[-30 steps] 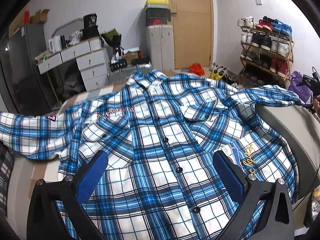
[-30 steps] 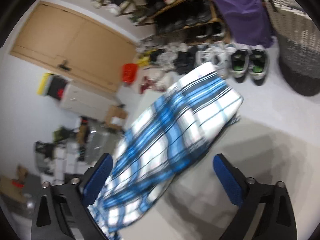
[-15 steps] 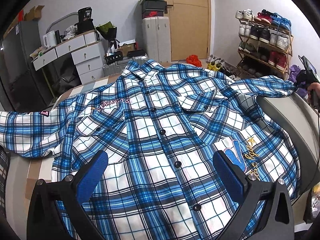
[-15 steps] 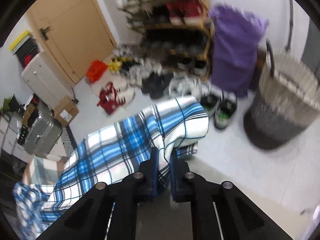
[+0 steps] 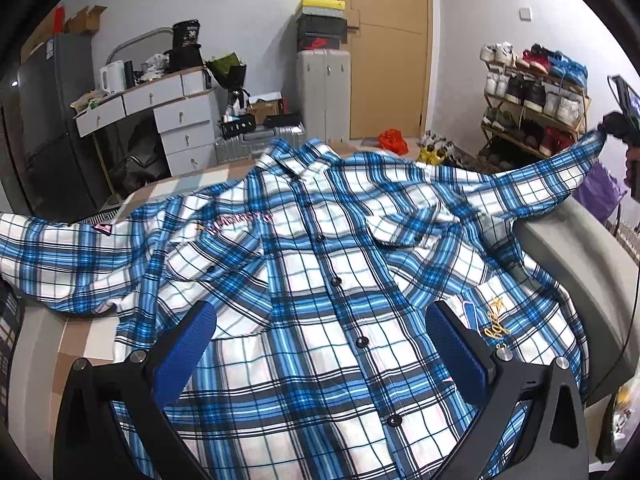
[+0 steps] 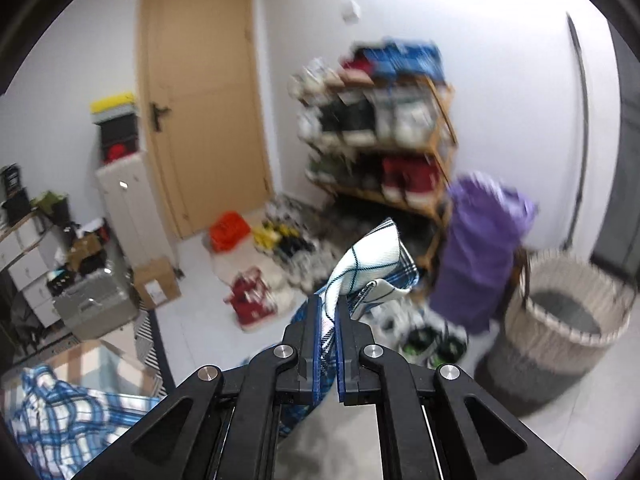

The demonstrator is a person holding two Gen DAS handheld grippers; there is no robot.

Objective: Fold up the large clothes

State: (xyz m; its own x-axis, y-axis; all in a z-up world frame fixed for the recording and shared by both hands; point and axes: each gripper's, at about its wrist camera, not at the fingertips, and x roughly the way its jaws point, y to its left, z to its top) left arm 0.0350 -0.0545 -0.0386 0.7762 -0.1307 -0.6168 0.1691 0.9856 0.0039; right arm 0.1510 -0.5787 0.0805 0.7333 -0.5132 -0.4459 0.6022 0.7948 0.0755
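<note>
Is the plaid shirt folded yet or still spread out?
Spread out: the plaid shirt lies open, buttons up, across the bed, with one sleeve's cuff pinched in the right gripper.

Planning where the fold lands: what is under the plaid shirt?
The plaid shirt lies on a grey surface, bare at its right edge, with tan checked cover showing left. Everything beneath its middle is covered.

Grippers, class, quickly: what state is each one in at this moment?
Left gripper: jaws open, holding nothing, above the plaid shirt.
Right gripper: jaws closed on the shirt's sleeve cuff.
</note>
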